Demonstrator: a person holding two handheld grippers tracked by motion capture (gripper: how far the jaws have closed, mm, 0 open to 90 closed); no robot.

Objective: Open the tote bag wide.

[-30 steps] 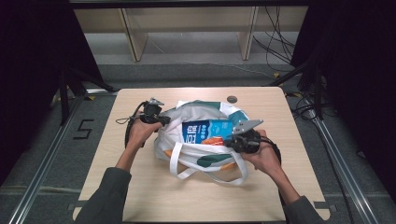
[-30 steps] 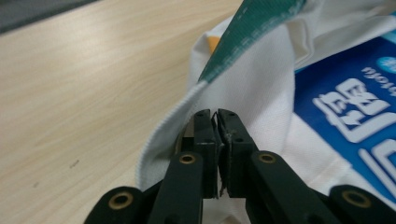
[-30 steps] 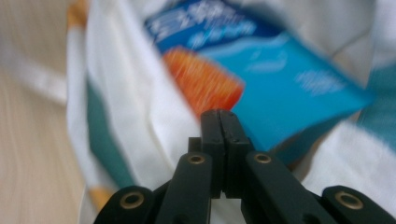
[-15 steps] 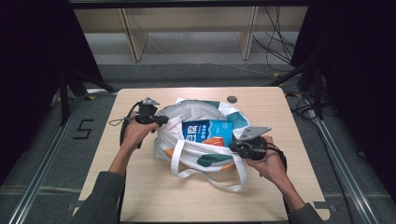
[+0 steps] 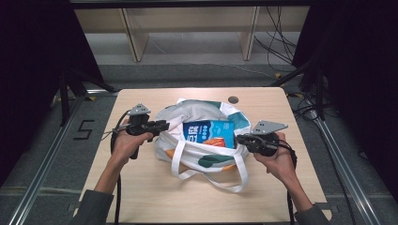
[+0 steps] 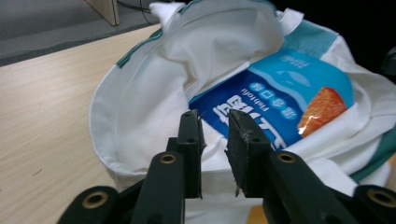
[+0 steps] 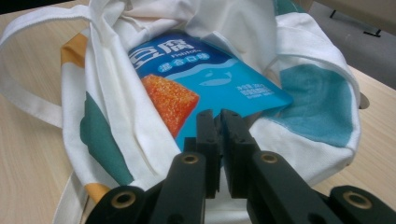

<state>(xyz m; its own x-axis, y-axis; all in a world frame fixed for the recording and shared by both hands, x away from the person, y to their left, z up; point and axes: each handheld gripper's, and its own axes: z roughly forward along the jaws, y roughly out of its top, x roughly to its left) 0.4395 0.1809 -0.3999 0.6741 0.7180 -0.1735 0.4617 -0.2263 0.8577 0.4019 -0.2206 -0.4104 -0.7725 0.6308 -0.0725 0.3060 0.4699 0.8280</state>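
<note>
High view has a white cloth tote bag with teal and orange patches (image 5: 206,140) lying in the middle of the pale wooden surface (image 5: 141,197), mouth held wide, with a flat blue snack packet printed with an orange square (image 5: 209,133) resting inside the opening. The left tool (image 5: 162,125) sits at the bag's left rim and the right tool (image 5: 240,139) at its right rim, so the bag lies between the two, each tool pointing inward toward the packet.

Left gripper view shows the left tool's (image 6: 215,123) jaws apart with a clear gap; they have just been opening, and no cloth is caught between them, though the bag's white rim (image 6: 140,140) lies just below and ahead of the tips. Right gripper view shows the right tool's (image 7: 218,122) jaws nearly together with only a thin slit, sitting over the bag's near rim; no cloth can be seen pinched between them, so it looks released or barely so.

The packet's (image 7: 205,84) long axis runs roughly across the surface from one tool toward the other, tilted slightly, its blue corner closest to the right tool. Judged from this, the right hand (image 5: 279,157) is the nearer one for any reach into the bag, with the packet straight ahead of its tips.
</note>
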